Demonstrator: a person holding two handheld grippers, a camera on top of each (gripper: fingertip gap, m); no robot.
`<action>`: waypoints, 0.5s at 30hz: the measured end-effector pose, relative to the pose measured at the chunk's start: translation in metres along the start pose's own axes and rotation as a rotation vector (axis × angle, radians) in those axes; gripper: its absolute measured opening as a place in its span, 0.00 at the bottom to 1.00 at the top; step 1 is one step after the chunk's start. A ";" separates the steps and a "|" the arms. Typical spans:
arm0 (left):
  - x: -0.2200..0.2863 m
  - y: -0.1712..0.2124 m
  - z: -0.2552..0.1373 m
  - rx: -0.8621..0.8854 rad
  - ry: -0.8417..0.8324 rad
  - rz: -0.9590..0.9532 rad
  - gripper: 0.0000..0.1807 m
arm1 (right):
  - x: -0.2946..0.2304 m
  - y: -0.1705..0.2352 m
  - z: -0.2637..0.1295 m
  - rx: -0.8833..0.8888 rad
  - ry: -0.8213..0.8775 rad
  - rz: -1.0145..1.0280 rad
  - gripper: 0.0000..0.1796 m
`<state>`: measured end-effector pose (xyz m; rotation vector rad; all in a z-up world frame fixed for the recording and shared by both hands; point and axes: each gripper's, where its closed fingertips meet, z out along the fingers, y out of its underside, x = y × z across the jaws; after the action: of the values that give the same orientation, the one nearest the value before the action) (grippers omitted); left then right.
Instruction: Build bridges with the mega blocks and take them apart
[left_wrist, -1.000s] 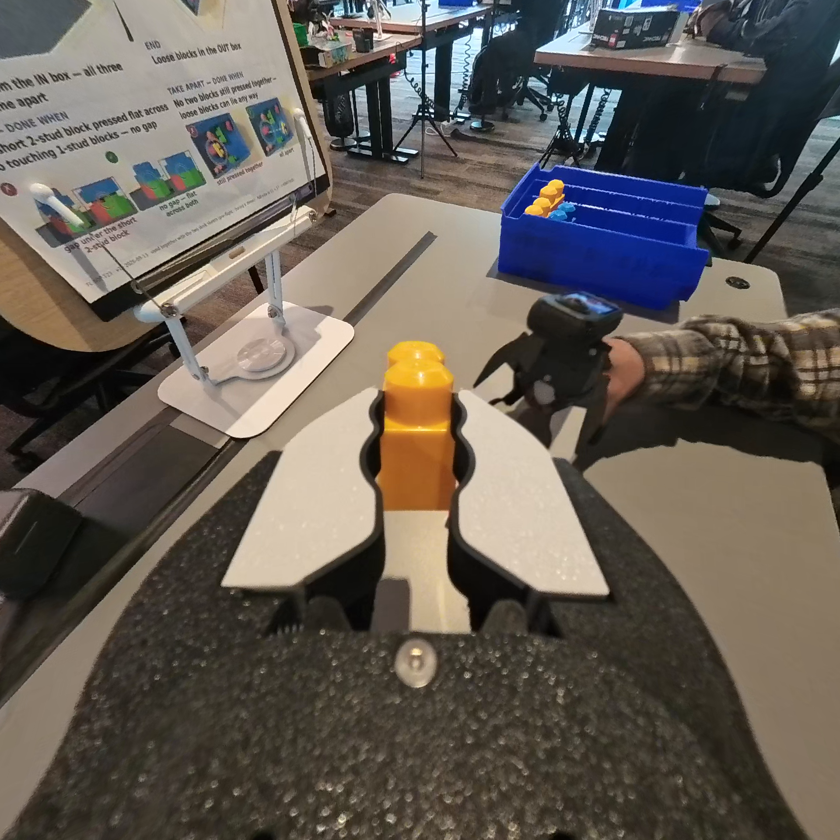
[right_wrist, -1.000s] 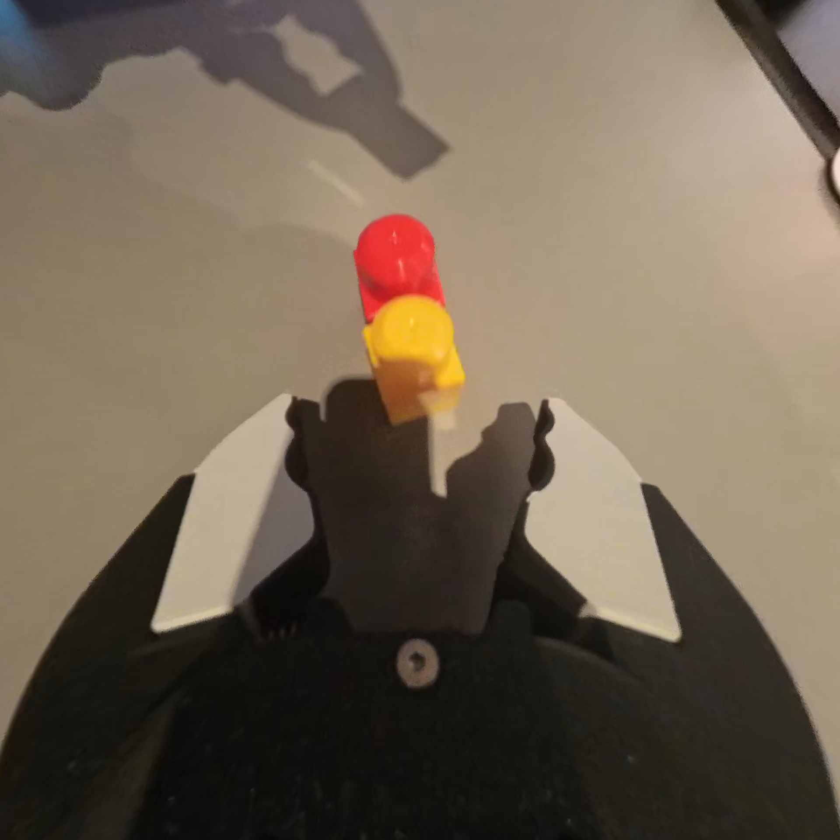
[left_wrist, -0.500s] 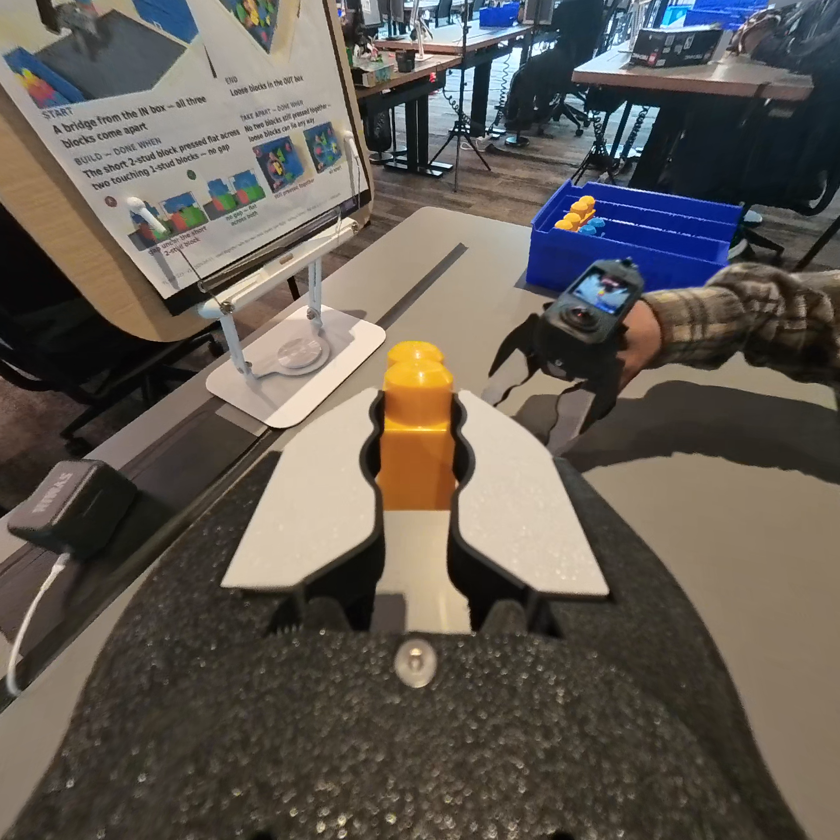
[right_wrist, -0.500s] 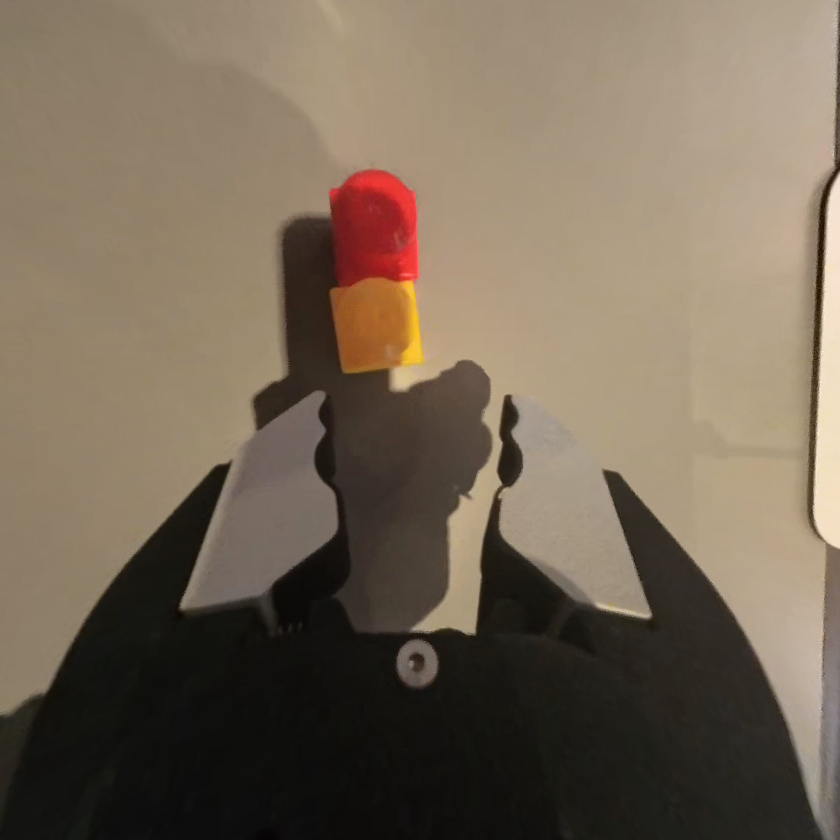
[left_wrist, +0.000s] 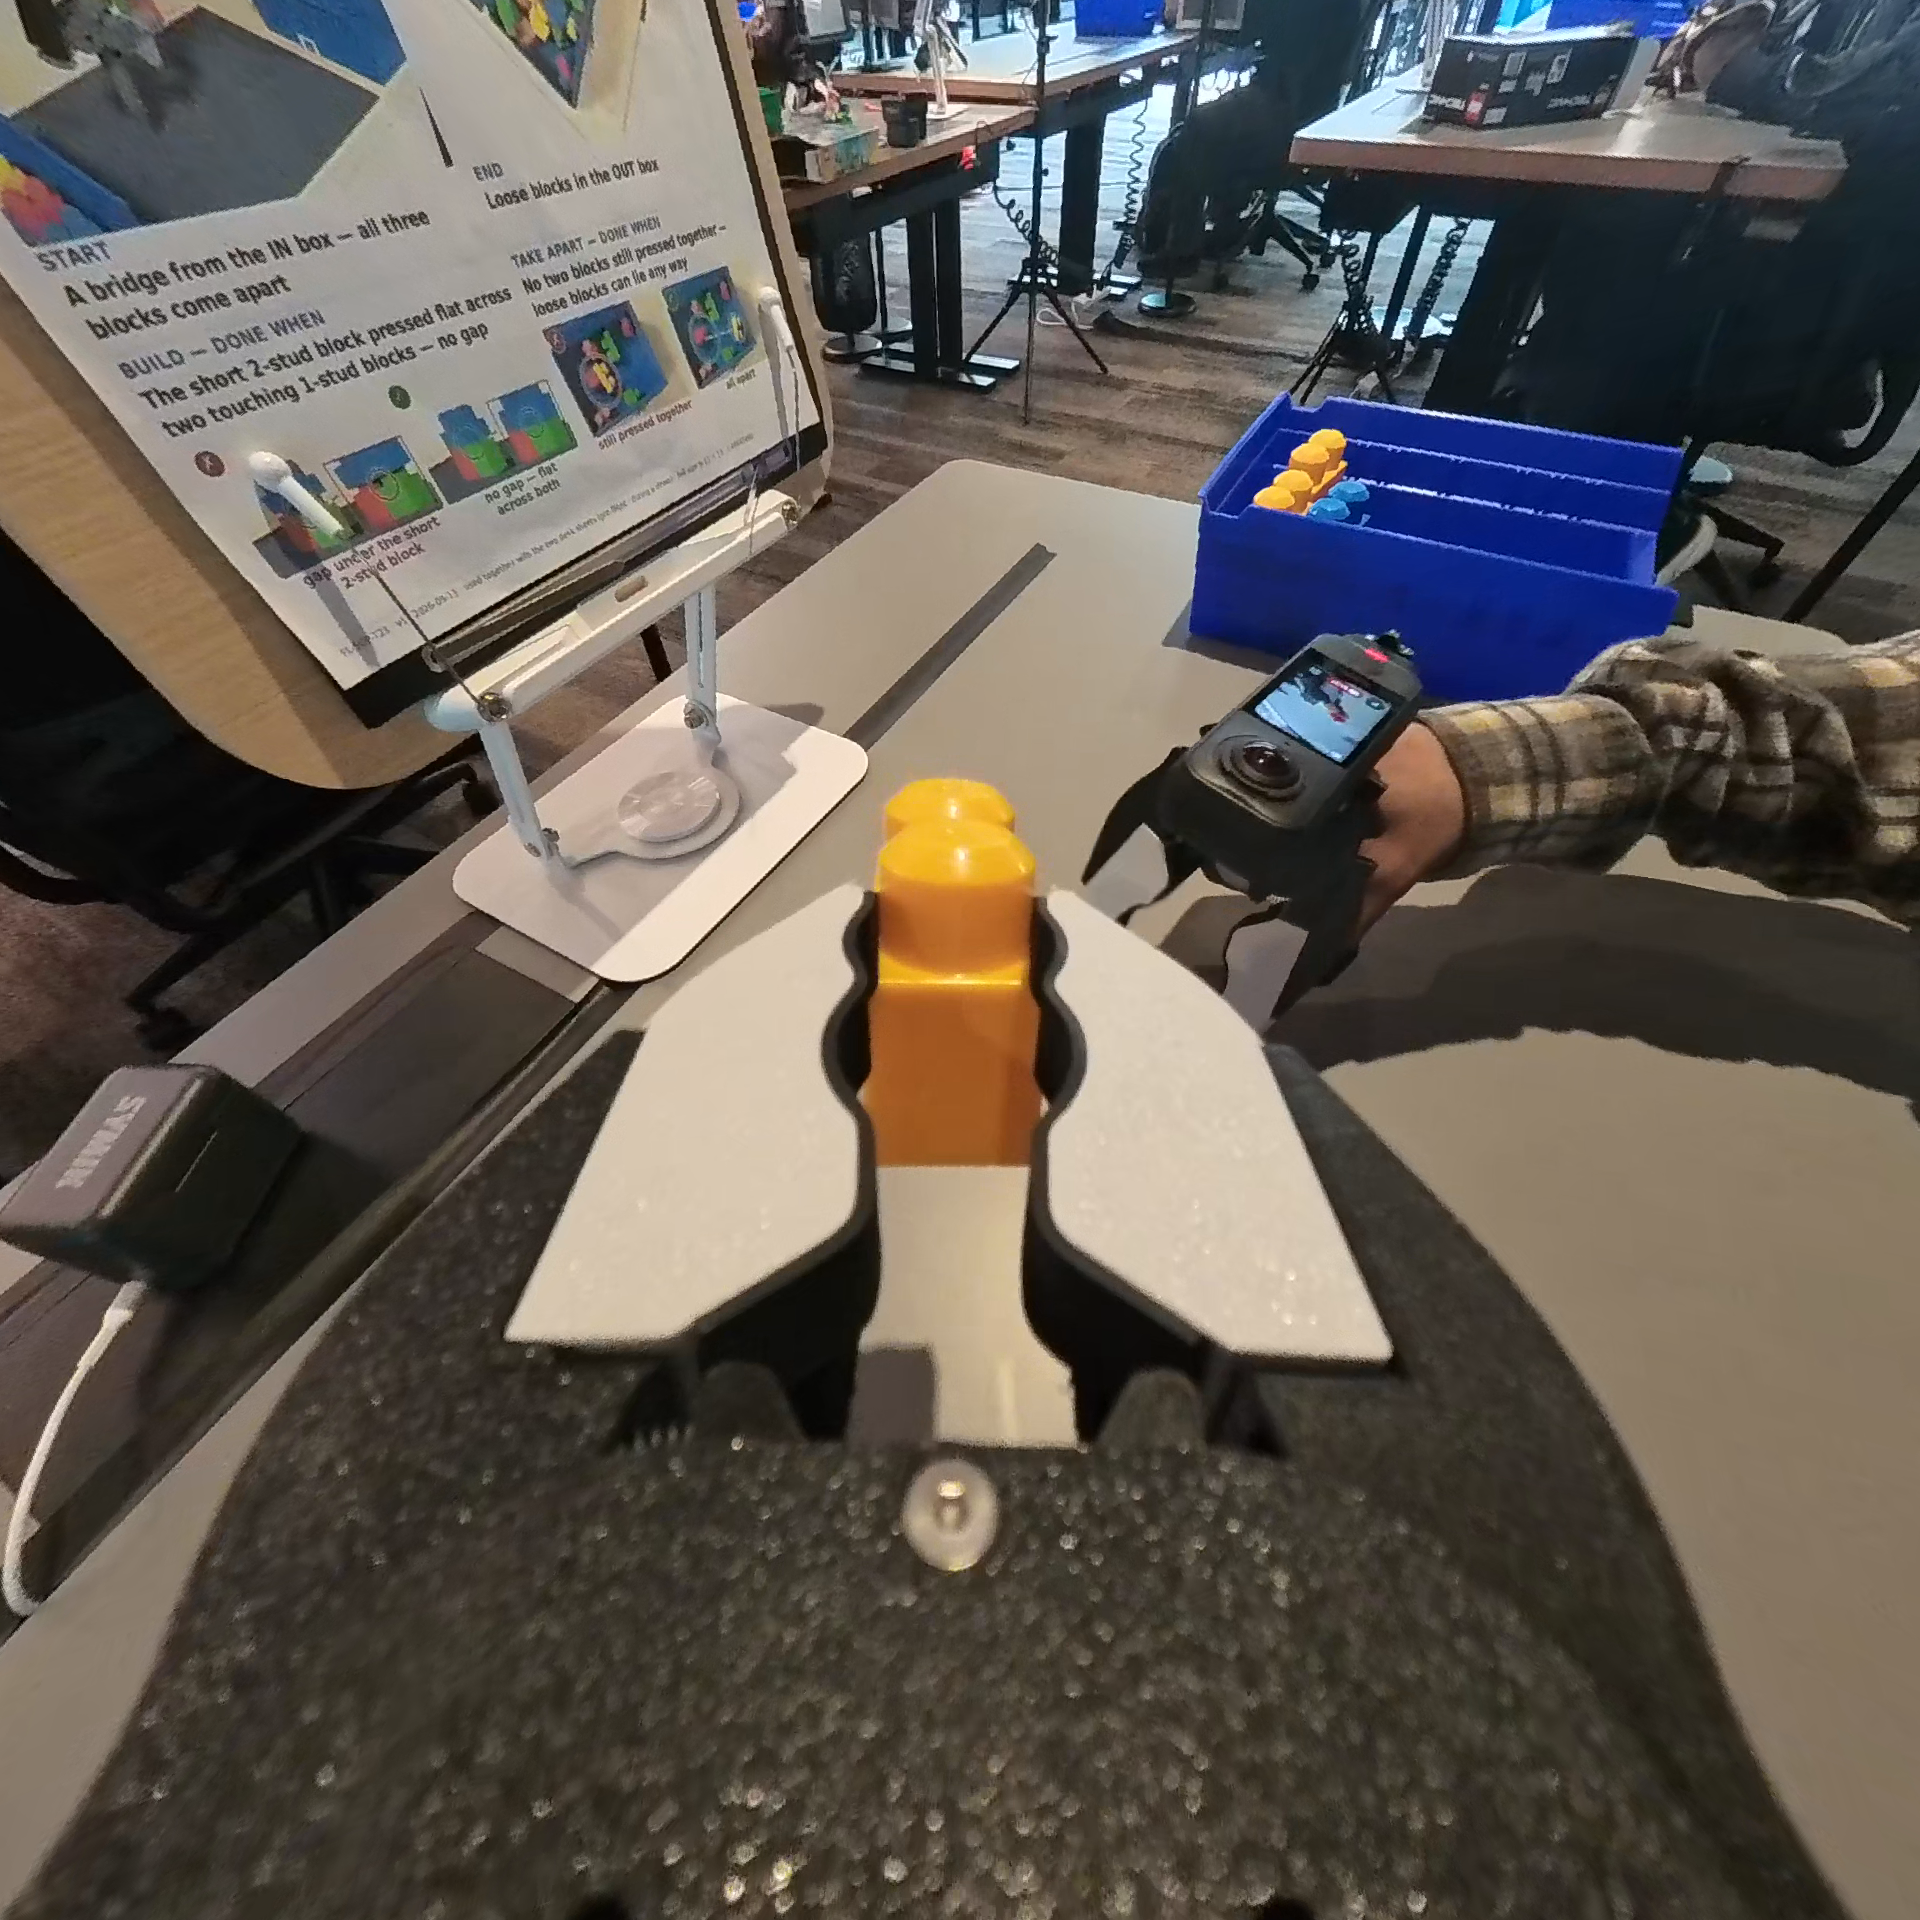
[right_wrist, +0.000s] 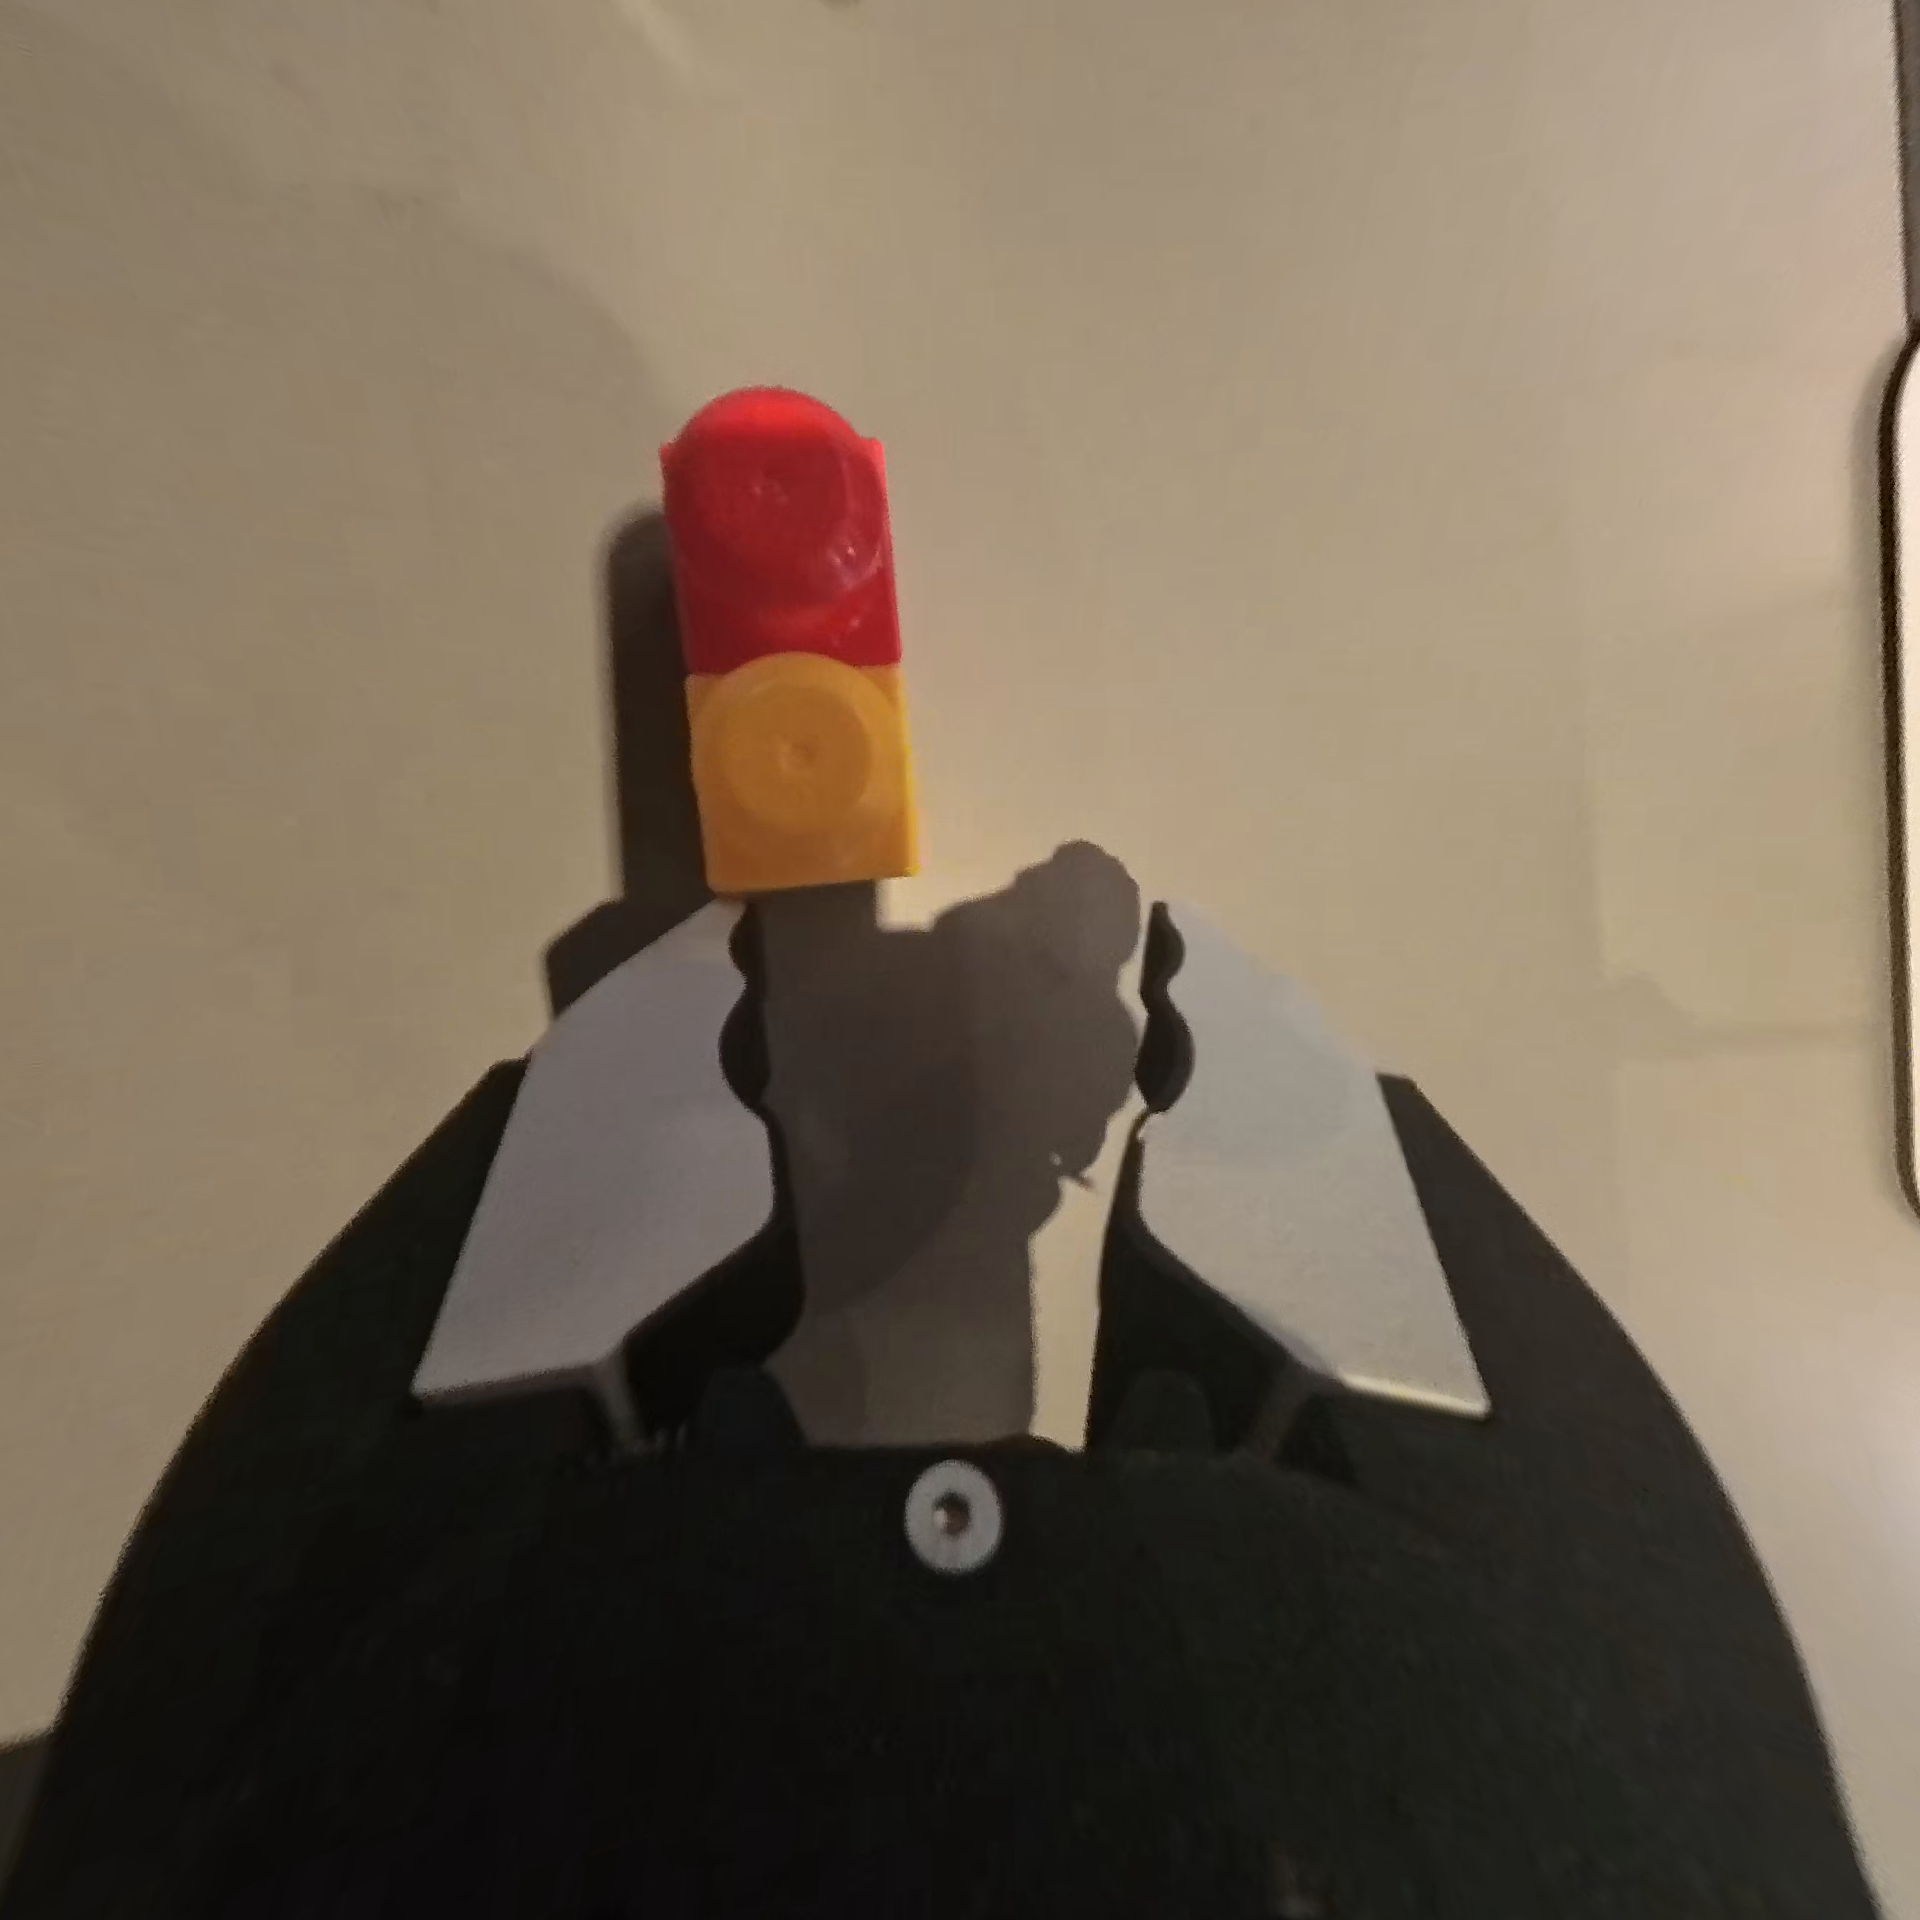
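Blocks sit in two places. Clamped between the closed fingers of the left gripper (left_wrist: 954, 997) is an orange two-stud block (left_wrist: 951, 977), its long axis pointing forward along the fingers, raised over the grey table (left_wrist: 1558, 1299). Below the right gripper (right_wrist: 951, 997), whose fingers are spread and empty, a red block (right_wrist: 779, 561) touches a yellow block (right_wrist: 805, 795), just ahead and slightly left of the fingertips, lined up lengthwise away from them.

right gripper (right_wrist: 951, 935) now closer above red block (right_wrist: 779, 551)
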<state>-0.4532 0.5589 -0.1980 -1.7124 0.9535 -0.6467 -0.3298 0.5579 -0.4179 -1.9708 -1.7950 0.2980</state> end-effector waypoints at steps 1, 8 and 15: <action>0.000 0.000 0.000 0.000 0.001 0.000 0.15 | 0.001 0.001 0.000 0.000 0.008 0.009 0.39; 0.001 0.000 0.001 -0.002 0.006 0.001 0.15 | -0.005 0.003 -0.012 0.141 0.012 0.096 0.45; 0.002 0.000 0.001 0.001 0.010 0.003 0.15 | -0.018 0.003 -0.010 0.278 -0.004 0.051 0.54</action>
<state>-0.4511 0.5576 -0.1983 -1.7079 0.9623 -0.6540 -0.3245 0.5386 -0.4127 -1.8215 -1.6099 0.5377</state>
